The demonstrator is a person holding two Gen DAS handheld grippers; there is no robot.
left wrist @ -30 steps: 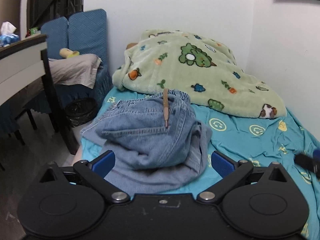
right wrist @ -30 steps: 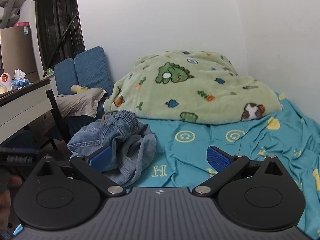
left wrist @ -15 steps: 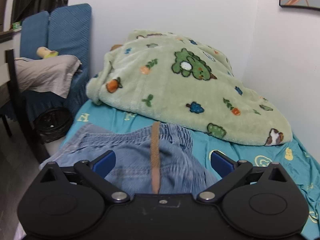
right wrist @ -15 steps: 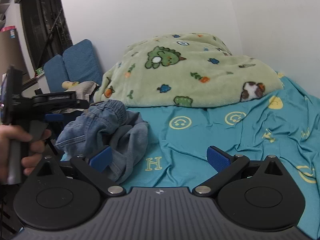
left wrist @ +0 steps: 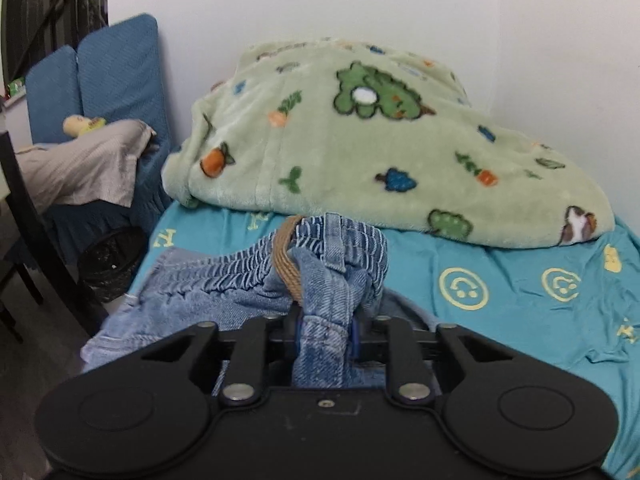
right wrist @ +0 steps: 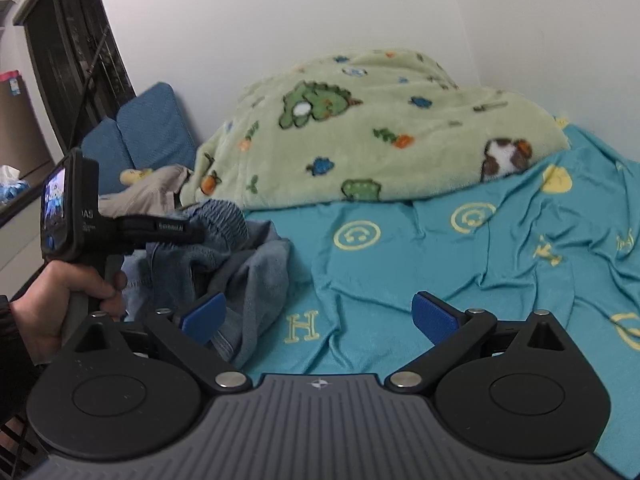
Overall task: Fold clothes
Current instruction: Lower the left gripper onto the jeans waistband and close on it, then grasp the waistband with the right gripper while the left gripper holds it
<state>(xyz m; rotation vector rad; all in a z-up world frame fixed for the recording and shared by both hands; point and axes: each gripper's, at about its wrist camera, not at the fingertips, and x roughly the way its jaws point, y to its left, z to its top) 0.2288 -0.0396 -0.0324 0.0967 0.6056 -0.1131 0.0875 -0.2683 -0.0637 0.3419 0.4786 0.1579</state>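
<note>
A crumpled pair of blue jeans [left wrist: 224, 296] with an elastic waistband and a tan drawstring [left wrist: 286, 264] lies at the near left of the bed. My left gripper [left wrist: 325, 330] is shut on a bunch of the jeans near the waistband. In the right wrist view the jeans [right wrist: 256, 268] lie at the left, with the left gripper's body [right wrist: 120, 232] and the hand holding it over them. My right gripper [right wrist: 320, 316] is open and empty above the teal sheet [right wrist: 400, 280], its left fingertip by the jeans' edge.
A green fleece blanket [left wrist: 380, 148] with cartoon prints is heaped at the head of the bed against the wall. Blue cushions [left wrist: 112, 72], a grey cloth [left wrist: 84, 164], a dark chair and a black bin [left wrist: 108, 264] stand left of the bed.
My left gripper moved forward onto the jeans and shut on the fabric by the waistband. My right gripper stayed open and shifted slightly.
</note>
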